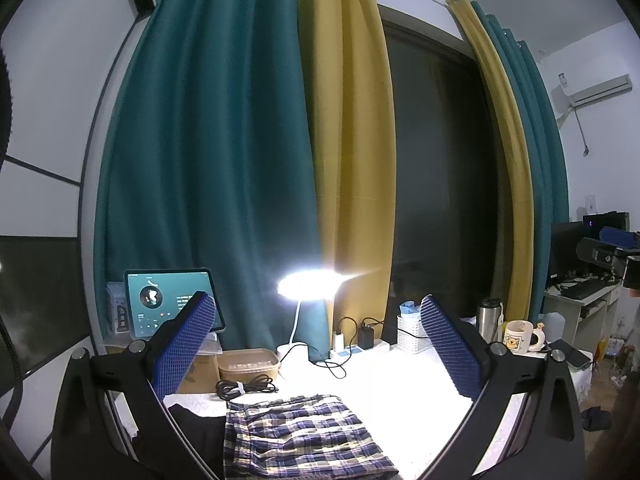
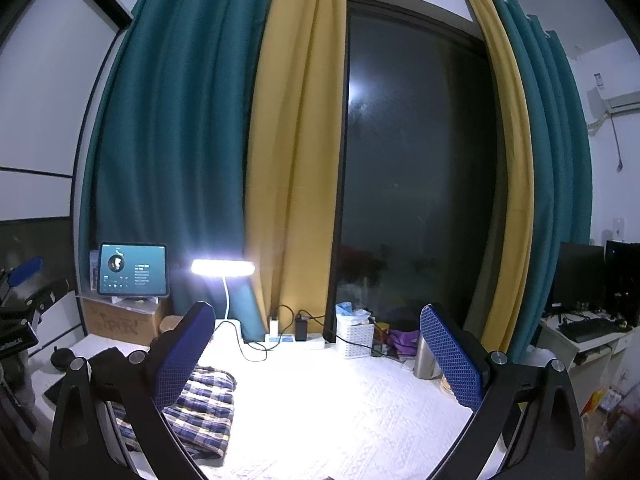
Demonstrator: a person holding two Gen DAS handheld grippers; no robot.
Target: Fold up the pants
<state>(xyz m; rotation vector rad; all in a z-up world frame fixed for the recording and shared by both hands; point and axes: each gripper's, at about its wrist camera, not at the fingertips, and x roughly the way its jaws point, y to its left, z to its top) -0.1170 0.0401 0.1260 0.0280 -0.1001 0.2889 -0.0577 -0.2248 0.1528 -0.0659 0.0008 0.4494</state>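
Blue-and-cream plaid pants (image 1: 300, 436) lie folded in a compact stack on the white textured tabletop (image 1: 400, 392), low in the left wrist view. My left gripper (image 1: 318, 312) hangs open above and behind them, blue-padded fingers (image 1: 188, 344) wide apart, nothing between them. In the right wrist view the same pants (image 2: 200, 408) lie at the lower left, partly hidden behind my left-hand finger (image 2: 180, 360). My right gripper (image 2: 318, 320) is open and empty over bare tabletop (image 2: 340, 420), to the right of the pants.
A dark garment (image 1: 196, 424) lies left of the pants. Along the back edge stand a lit desk lamp (image 1: 310, 284), a tablet (image 1: 168, 304) on a cardboard box, a coiled cable (image 1: 244, 386), a brown tray (image 1: 248, 364), a power strip (image 2: 296, 338), a white basket (image 2: 354, 336), a steel flask (image 1: 490, 318) and a mug (image 1: 520, 336).
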